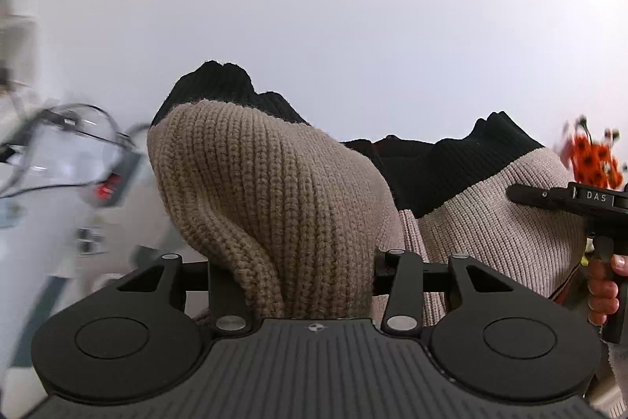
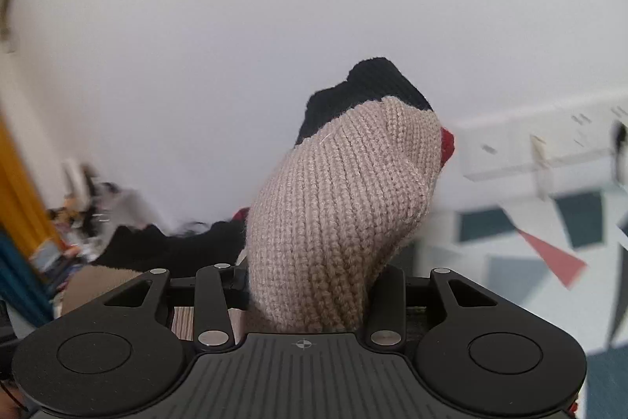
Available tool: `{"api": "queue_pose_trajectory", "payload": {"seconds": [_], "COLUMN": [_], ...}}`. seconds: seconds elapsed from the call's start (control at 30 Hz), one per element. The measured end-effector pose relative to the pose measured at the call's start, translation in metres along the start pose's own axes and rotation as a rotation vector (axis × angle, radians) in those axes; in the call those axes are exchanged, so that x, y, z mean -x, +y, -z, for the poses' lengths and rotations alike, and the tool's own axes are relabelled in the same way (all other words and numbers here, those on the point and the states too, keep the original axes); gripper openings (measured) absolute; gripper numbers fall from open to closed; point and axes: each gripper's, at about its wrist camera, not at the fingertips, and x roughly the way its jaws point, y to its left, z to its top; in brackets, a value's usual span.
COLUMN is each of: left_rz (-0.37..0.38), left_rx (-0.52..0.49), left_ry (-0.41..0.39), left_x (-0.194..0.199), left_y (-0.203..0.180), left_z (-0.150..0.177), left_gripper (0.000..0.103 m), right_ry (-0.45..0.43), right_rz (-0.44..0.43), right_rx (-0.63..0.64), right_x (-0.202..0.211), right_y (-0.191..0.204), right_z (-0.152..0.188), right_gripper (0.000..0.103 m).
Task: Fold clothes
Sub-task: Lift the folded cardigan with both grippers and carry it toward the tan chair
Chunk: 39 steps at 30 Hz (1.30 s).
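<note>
Right claw [image 2: 308, 295] at lower centre, clamped on a bunched beige knit sweater [image 2: 337, 207] with black trim; blurred patterned floor [image 2: 549, 254] at lower right.

Bright, even, shadowless light; sharp centres, with blurred, fisheye-bent edges in both views.

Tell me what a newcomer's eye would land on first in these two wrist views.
First, the chunky beige knit sweater with black trim, bunched up and filling the centre of both views, clamped in the left tool and likewise in the right tool. In the left wrist view the right tool also shows at the right edge, held in a hand. Behind it sits a blurred orange spotted object.
</note>
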Motion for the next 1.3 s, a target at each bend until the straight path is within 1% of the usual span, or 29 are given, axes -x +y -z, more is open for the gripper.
{"api": "queue_pose_trajectory", "payload": {"seconds": [0.1, 0.17, 0.23, 0.3, 0.4, 0.5, 0.63, 0.73, 0.87, 0.97, 1.13, 1.3], "left_rz": [-0.111, -0.212, -0.315, -0.411, -0.541, -0.644, -0.768, -0.852, -0.973, -1.048, -1.152, -1.196], "left_rx": [0.054, 0.099, 0.138, 0.179, 0.245, 0.325, 0.446, 0.508, 0.551, 0.567, 0.561, 0.621], "left_ry": [-0.069, -0.115, -0.141, -0.154, -0.175, -0.203, -0.248, -0.284, -0.313, -0.323, -0.314, -0.333], "left_x": [0.054, 0.095, 0.132, 0.17, 0.227, 0.28, 0.351, 0.412, 0.488, 0.539, 0.612, 0.66], "left_y": [0.009, 0.013, 0.012, 0.011, 0.012, 0.015, 0.025, 0.034, 0.052, 0.061, 0.082, 0.123], "left_z": [0.011, 0.027, 0.043, 0.059, 0.087, 0.117, 0.161, 0.193, 0.233, 0.255, 0.278, 0.299], "left_gripper": [0.044, 0.044, 0.044, 0.044, 0.044, 0.044, 0.044, 0.044, 0.044, 0.044, 0.044, 0.044], "right_ry": [0.028, 0.059, 0.109, 0.167, 0.26, 0.358, 0.477, 0.551, 0.643, 0.705, 0.779, 0.842], "right_rz": [-0.123, -0.227, -0.342, -0.444, -0.568, -0.66, -0.76, -0.833, -0.913, -0.954, -1.011, -1.04], "right_rx": [0.073, 0.111, 0.149, 0.184, 0.209, 0.233, 0.314, 0.369, 0.438, 0.474, 0.496, 0.519], "right_x": [-0.006, -0.015, -0.026, -0.036, -0.05, -0.062, -0.068, -0.062, -0.031, -0.013, 0.018, 0.031], "right_y": [0.032, 0.052, 0.075, 0.099, 0.136, 0.178, 0.252, 0.321, 0.417, 0.484, 0.583, 0.662], "right_z": [-0.007, -0.007, -0.003, 0.005, 0.024, 0.048, 0.089, 0.131, 0.193, 0.242, 0.324, 0.383], "right_gripper": [0.037, 0.037, 0.037, 0.037, 0.037, 0.037, 0.037, 0.037, 0.037, 0.037, 0.037, 0.037]}}
